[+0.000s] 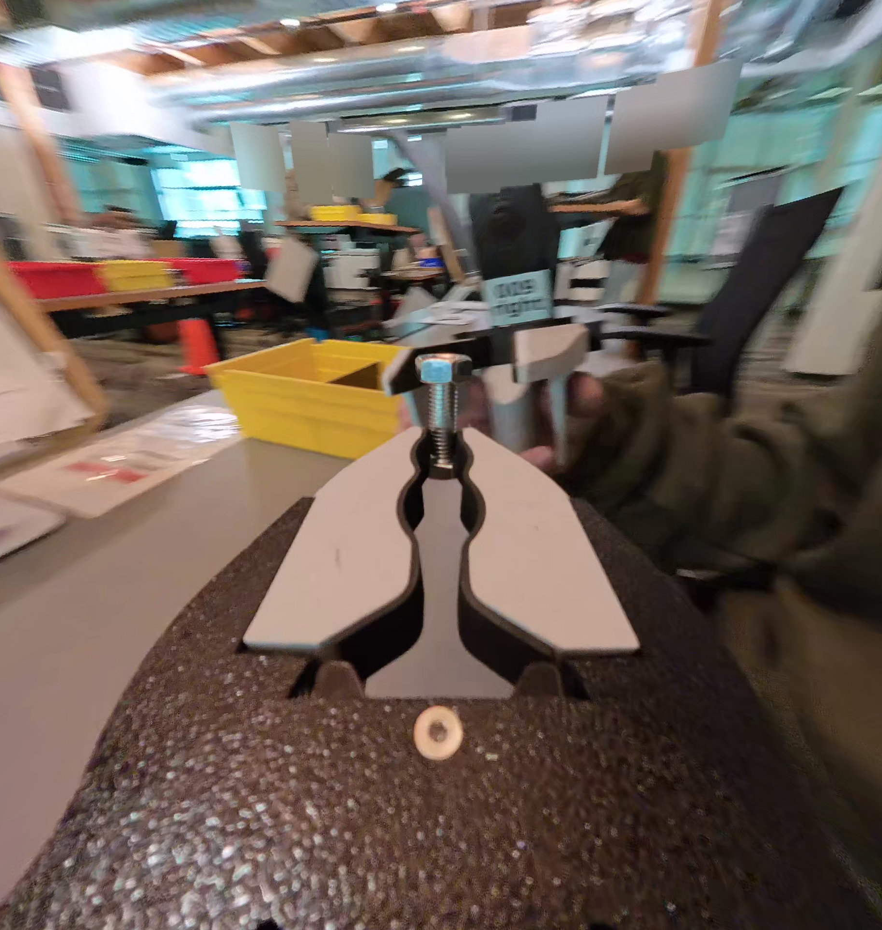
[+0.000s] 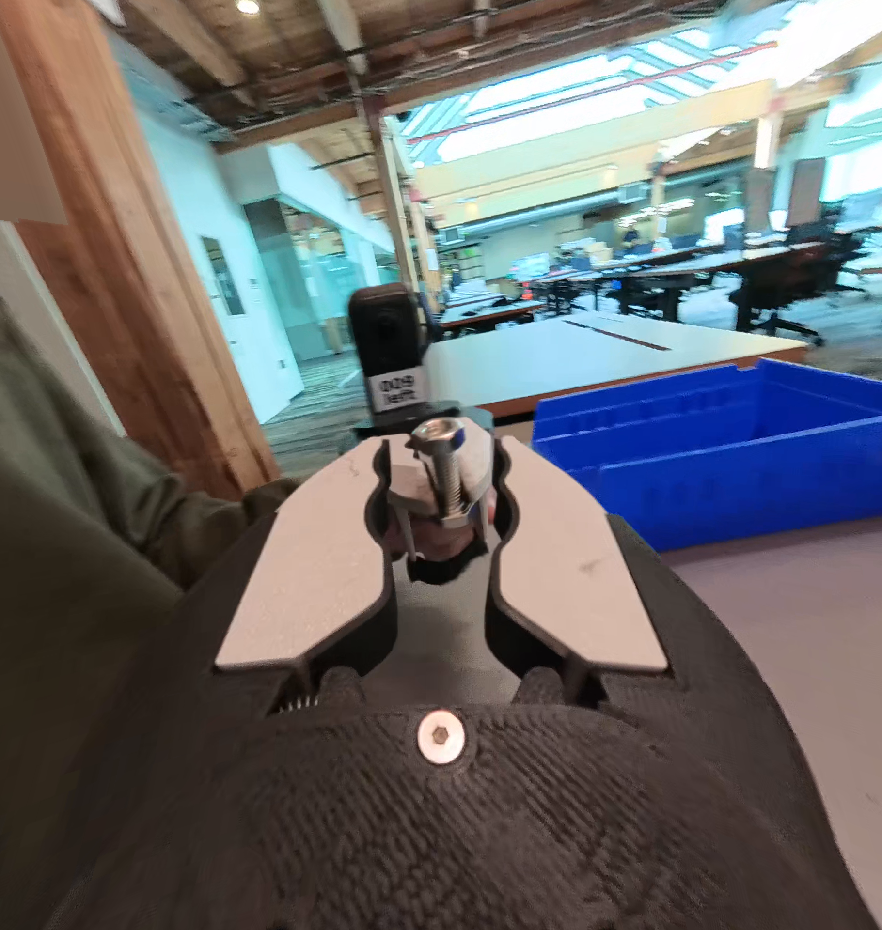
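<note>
- Our left gripper [image 1: 441, 455] is clamped on a silver steel hex bolt [image 1: 443, 402] with a nut at its lower threads, bolt standing upright.
- Our right gripper [image 2: 441, 453] has its fingers apart, around the bolt's head end, not pressing it.
- Past the left gripper, a yellow plastic bin [image 1: 308, 397] with a divider sits on the grey table [image 1: 127, 578]; we cannot see its contents.
- Beside the right gripper, a blue plastic bin [image 2: 731, 453] shows only bare inner walls.

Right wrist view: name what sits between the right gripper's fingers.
A bolt, with the nut on its lower end pinched by the left gripper. The right gripper stands open around them, as this view shows.
</note>
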`<action>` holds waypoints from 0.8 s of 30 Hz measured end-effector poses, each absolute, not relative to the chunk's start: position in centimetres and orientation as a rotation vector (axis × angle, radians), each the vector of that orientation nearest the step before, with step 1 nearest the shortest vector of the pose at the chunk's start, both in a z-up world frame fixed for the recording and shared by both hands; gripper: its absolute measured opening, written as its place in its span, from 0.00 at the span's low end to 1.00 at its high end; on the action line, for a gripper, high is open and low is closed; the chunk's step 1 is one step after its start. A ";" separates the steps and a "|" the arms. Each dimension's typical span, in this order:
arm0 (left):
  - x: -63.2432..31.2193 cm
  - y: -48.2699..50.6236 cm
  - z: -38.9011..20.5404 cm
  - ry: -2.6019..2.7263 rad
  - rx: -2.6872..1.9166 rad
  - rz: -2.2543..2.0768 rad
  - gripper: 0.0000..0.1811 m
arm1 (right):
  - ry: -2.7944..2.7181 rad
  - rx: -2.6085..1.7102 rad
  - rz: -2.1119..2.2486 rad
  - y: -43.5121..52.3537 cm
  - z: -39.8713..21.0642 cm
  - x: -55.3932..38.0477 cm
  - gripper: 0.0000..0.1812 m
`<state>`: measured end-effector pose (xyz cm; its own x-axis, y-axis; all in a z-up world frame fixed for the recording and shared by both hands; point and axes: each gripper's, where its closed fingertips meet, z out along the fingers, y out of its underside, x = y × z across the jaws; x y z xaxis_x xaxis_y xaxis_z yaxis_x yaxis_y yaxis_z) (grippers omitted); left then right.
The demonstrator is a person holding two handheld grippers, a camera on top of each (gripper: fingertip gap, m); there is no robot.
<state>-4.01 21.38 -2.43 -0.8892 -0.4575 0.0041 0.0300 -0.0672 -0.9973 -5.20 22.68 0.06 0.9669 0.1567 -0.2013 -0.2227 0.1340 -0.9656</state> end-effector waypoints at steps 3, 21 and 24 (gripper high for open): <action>-2.0 22.8 -2.3 1.755 -0.562 -1.785 0.05 | 0.136 -1.443 0.198 23.5 0.0 -4.2 0.18; -3.8 21.5 -3.6 2.001 -0.457 -1.800 0.05 | 0.016 -1.574 -0.067 23.7 -0.5 -3.9 0.10; -6.7 20.6 -3.1 2.131 -0.285 -2.056 0.05 | -0.130 -1.540 0.128 22.6 -0.1 -6.5 0.09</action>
<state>-6.70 20.59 -3.09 -0.9678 -0.2513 0.0122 -0.0211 0.0330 -0.9992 -6.47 22.55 -0.07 0.9864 0.1641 0.0039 -0.0006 0.0271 -0.9996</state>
